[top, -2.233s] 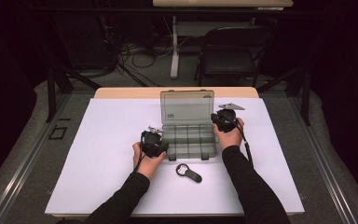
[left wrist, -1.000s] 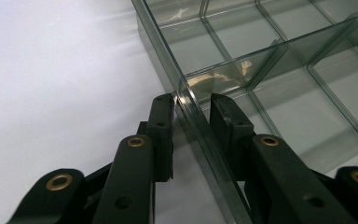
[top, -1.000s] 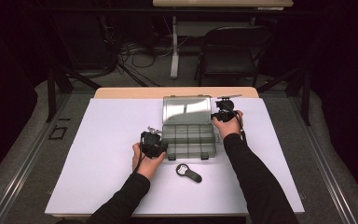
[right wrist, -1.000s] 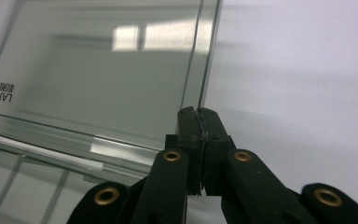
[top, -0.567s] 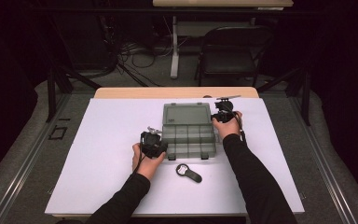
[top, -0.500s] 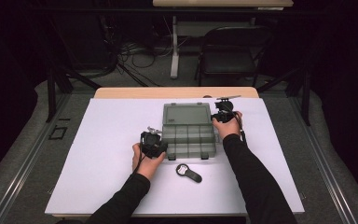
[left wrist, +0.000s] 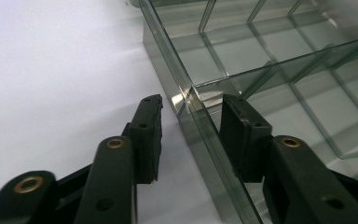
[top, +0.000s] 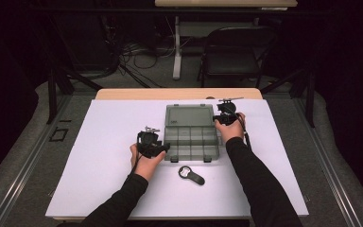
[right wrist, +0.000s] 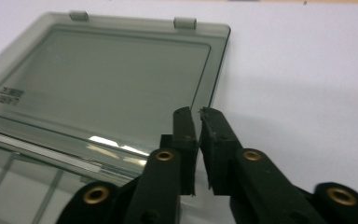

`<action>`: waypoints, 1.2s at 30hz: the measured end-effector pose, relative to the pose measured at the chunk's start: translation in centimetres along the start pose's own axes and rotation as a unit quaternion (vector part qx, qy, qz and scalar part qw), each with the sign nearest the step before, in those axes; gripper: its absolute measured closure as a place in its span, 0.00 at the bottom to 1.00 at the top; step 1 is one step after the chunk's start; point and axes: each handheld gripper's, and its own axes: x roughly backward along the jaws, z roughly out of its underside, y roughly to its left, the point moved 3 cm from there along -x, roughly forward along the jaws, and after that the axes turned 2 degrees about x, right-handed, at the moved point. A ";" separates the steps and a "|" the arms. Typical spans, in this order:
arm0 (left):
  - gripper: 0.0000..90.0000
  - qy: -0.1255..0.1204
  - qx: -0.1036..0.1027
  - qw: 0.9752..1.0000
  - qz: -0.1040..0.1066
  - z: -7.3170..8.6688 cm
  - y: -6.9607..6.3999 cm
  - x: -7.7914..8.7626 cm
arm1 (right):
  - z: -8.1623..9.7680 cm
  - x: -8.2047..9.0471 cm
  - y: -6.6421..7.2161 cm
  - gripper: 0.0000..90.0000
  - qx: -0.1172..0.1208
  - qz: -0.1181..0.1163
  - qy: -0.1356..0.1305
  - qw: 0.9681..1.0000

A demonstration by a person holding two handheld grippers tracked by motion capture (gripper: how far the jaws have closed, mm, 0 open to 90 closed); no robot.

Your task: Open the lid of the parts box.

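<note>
Clear grey compartment box sits mid-surface, slightly right of centre, on the white surface. Its lid lies folded open flat on the far side, two hinge tabs showing at its far edge in the right gripper view.

Left gripper at the box's near-left corner. In the left gripper view its jaws straddle the box's left wall, one outside on the surface, one inside a compartment; the jaws have just been opening and neither pad presses the wall: released.

Right gripper at the lid's right edge. Its jaws have just been parting and stand a narrow slit apart, nothing between them; the lid's corner lies beyond the tips. Released.

Small black handled tool lies near the box's near edge, between the person's forearms, untouched.
</note>
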 end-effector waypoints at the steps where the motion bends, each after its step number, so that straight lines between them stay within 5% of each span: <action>1: 0.63 -0.003 -0.001 1.000 0.002 -0.1 0.1 0.3 | -0.1 0.2 0.1 0.89 0.003 -0.002 -0.006 1.000; 13: 0.53 -0.029 -0.040 0.999 0.013 -0.1 1.4 4.4 | 0.8 4.8 1.8 0.71 0.064 -0.044 -0.066 0.995; 19: 0.50 -0.042 -0.062 0.997 0.018 0.0 1.9 6.4 | 2.4 8.1 3.2 0.64 0.111 -0.083 -0.089 0.986; 26: 0.45 -0.056 -0.065 0.996 0.029 0.6 2.9 8.6 | 4.3 12.0 4.2 0.56 0.150 -0.092 -0.129 0.976; 36: 0.45 -0.092 -0.075 0.992 0.053 1.4 4.1 10.9 | 7.6 14.7 6.2 0.52 0.195 -0.112 -0.117 0.967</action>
